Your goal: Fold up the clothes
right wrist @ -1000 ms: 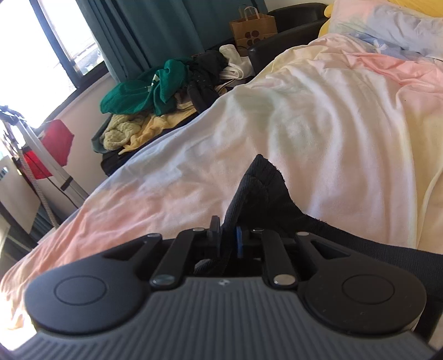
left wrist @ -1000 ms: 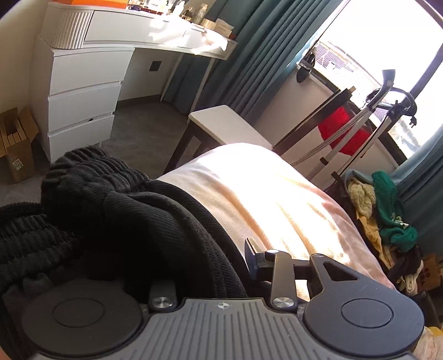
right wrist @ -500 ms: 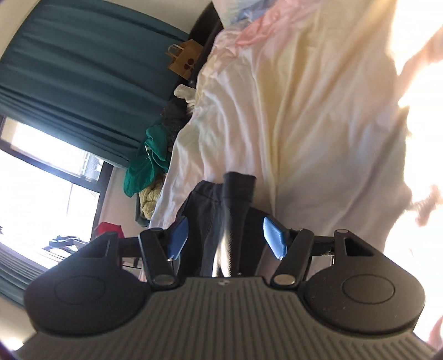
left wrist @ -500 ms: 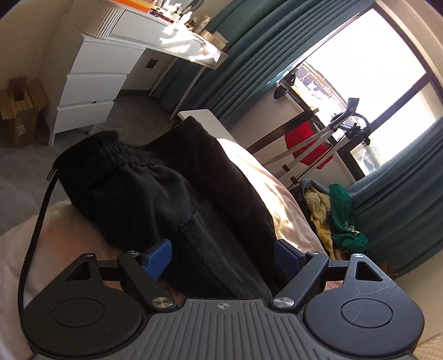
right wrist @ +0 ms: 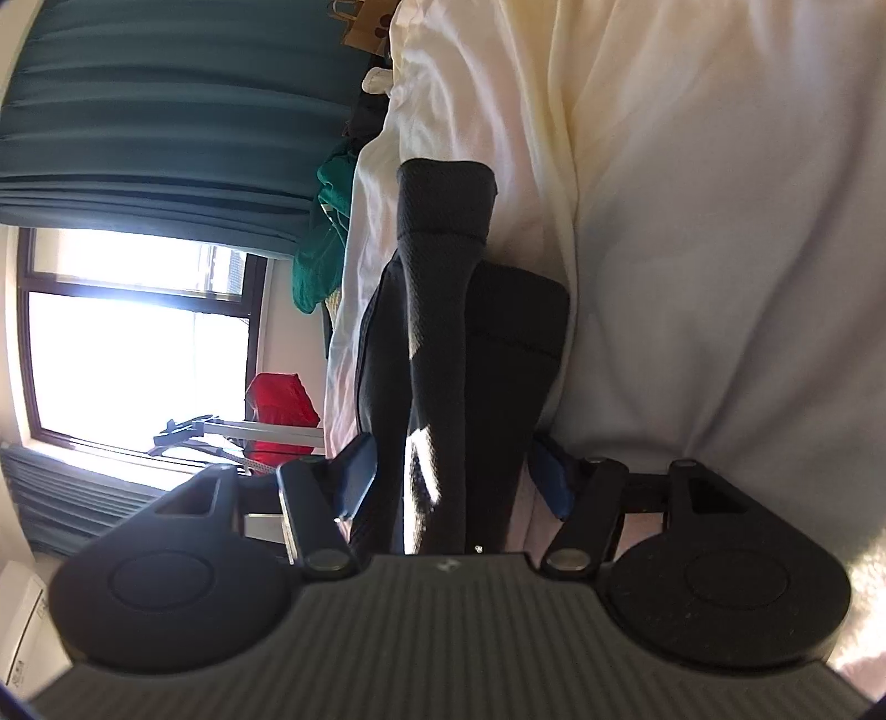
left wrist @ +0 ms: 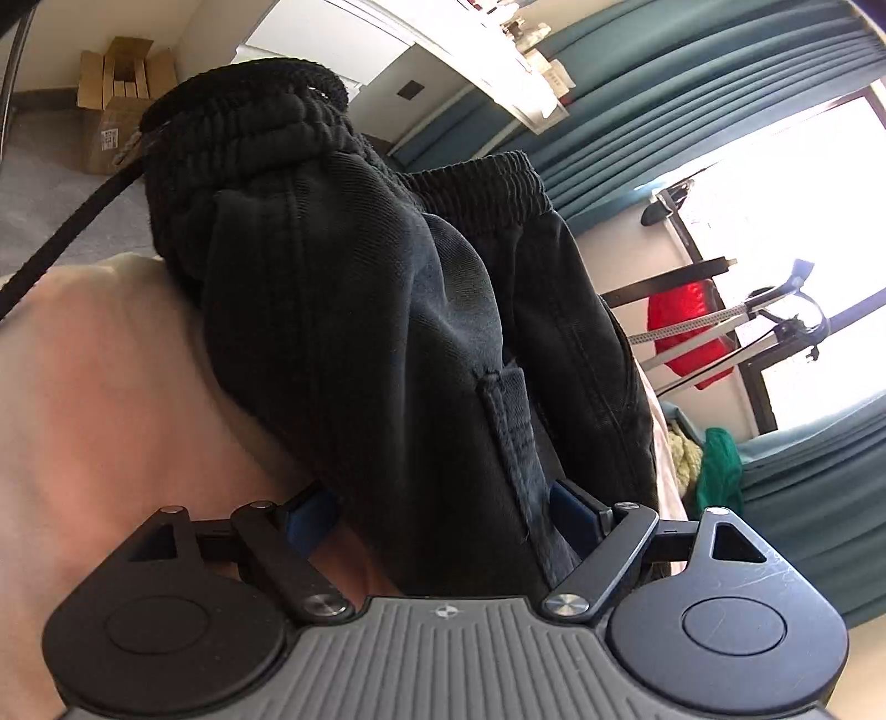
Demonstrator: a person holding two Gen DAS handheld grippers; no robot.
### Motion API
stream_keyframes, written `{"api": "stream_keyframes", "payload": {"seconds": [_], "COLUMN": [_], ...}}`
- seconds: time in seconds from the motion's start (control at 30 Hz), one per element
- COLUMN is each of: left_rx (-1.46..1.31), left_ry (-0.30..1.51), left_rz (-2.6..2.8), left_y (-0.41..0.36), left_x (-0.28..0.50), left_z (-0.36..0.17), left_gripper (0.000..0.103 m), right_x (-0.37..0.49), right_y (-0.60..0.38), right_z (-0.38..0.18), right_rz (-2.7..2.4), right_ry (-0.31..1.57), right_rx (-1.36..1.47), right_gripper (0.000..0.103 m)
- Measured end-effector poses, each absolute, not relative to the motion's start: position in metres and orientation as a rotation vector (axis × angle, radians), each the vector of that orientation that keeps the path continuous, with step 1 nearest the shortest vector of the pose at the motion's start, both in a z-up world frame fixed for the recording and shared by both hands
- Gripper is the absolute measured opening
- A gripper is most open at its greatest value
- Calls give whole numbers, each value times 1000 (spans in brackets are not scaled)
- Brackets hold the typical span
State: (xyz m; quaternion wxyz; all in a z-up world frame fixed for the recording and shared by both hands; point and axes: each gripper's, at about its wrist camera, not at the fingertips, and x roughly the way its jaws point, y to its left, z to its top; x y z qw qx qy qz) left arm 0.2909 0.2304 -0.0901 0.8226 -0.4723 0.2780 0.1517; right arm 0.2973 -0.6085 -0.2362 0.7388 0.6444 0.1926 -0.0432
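Left gripper (left wrist: pixel 443 512): jaws are spread wide, blue pads (left wrist: pixel 573 512) set well apart; black fabric lies between them, but no grip on it is seen. Right gripper (right wrist: pixel 451 476): jaws likewise spread wide, blue pads (right wrist: pixel 357 471) clear of the cloth that passes between them; nothing is clamped.

Black trousers (left wrist: pixel 387 310): laid on the bed (left wrist: pixel 99 376), bunched and doubled over. In the left wrist view the ribbed elastic waistband (left wrist: pixel 249 122) is seen at the far end, with a black drawstring (left wrist: pixel 72 227) trailing off it over the sheet. In the right wrist view a narrow leg end with a ribbed cuff (right wrist: pixel 446 194) is seen lying over a broader fold of the same garment, on the pale bedsheet (right wrist: pixel 692 221).

Surroundings, left wrist view: cardboard box (left wrist: pixel 119 94) on the grey floor; white desk (left wrist: pixel 443 44) beyond the waistband; teal curtains (left wrist: pixel 692 83); bright window (left wrist: pixel 803 183); red item (left wrist: pixel 689 327) on a metal stand; heap of green and yellow clothes (left wrist: pixel 714 459) beside the bed.

Surroundings, right wrist view: paper bag (right wrist: pixel 368 22) past the bed's far end.
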Motion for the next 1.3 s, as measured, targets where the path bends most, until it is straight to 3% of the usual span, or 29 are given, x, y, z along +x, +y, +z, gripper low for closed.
{"api": "stream_keyframes", "payload": {"seconds": [0.07, 0.13, 0.17, 0.2, 0.23, 0.3, 0.4, 0.67, 0.9, 1.3], "left_rx": [-959, -920, -904, -895, -886, -868, -861, -852, -864, -840], "left_ry": [611, 635, 641, 634, 627, 614, 566, 478, 544, 604], "left_rz": [363, 417, 441, 443, 444, 448, 419, 298, 239, 168], "left_y": [230, 229, 229, 229, 229, 228, 230, 232, 243, 260], "left_x": [309, 322, 326, 325, 325, 325, 316, 259, 172, 32], "left_z": [-87, -83, -81, -78, -75, -69, -51, 15, 43, -22], "left_gripper": [80, 70, 62, 53, 49, 28, 16, 14, 15, 19], "right_x": [307, 311, 311, 310, 308, 303, 290, 243, 167, 106], "right_y": [-610, -609, -608, -608, -608, -607, -603, -600, -603, -602], "right_z": [-238, -236, -235, -235, -235, -231, -220, -200, -193, -220], "right_rz": [-116, -160, -184, -198, -212, -227, -240, -276, -331, -403], "right_ry": [425, 421, 424, 427, 431, 427, 402, 326, 288, 367], "right_rx": [1418, 1387, 1366, 1351, 1335, 1301, 1220, 1262, 1344, 1456], "right_gripper": [64, 53, 30, 19, 17, 13, 12, 11, 11, 12]}}
